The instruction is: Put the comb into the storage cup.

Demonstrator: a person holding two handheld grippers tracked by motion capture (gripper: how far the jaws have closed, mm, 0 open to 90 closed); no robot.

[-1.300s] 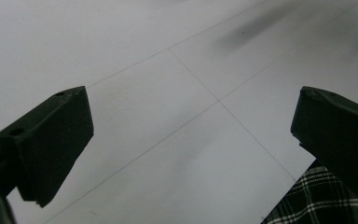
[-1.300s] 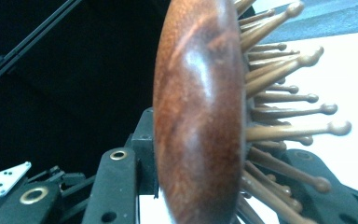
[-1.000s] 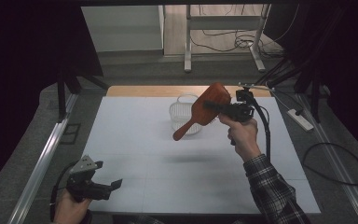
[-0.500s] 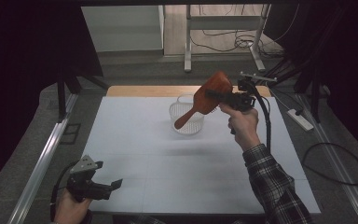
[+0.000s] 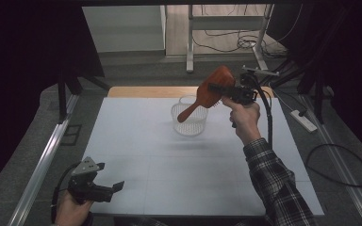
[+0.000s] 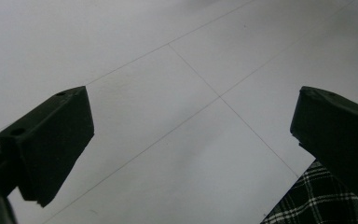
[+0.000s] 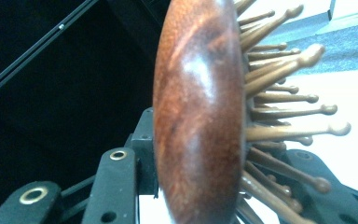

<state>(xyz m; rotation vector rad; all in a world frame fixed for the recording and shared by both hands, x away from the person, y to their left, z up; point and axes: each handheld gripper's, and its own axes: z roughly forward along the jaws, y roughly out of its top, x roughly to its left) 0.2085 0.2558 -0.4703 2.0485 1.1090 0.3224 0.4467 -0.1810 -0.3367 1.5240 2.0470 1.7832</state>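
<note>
I'm carrying the wooden hairbrush (image 5: pixel 213 89) with my right gripper (image 5: pixel 222 90), clenched on the brush head; in the right gripper view the jaws are pressing on the brown back on one side and the wooden pins (image 7: pixel 279 107) on the other. Since a second ago I've been lifting it and swinging it toward the far right of the bench (image 5: pixel 136 141), so the brush is now in the air, tilted, handle pointing down-left, its tip over the white mesh basket (image 5: pixel 189 118) and not touching it. Reads to me as lining the handle up to drop into the basket, not there yet. My left gripper (image 5: pixel 107 187) is staying parked at the near-left bench corner, jaws released wide, nothing between them, bare bench under them.
</note>
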